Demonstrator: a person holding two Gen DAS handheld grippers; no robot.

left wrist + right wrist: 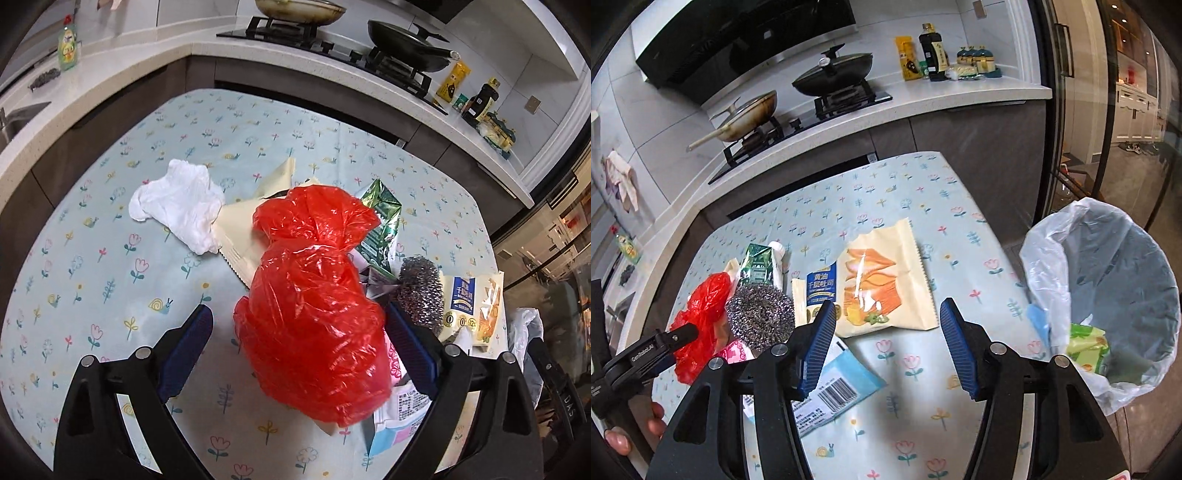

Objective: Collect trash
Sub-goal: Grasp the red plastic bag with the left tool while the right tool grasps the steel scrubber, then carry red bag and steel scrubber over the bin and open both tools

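My left gripper (299,332) is open, its blue fingers on either side of a crumpled red plastic bag (314,295) lying on the flowered tablecloth (92,258). The red bag (701,310) also shows at the left of the right wrist view. My right gripper (888,332) is open and empty above the table, just short of a cream snack packet (882,280). A steel scourer (761,315), a green packet (757,264) and a light blue wrapper (834,391) lie close by. A bin lined with a white bag (1108,288) stands off the table's right edge, with trash in it.
A crumpled white tissue (181,206) and cream paper (243,229) lie beyond the red bag. A worktop with a hob and pans (831,74), bottles (931,51) and a sink (14,118) runs behind the table. A glass door (1082,110) is at right.
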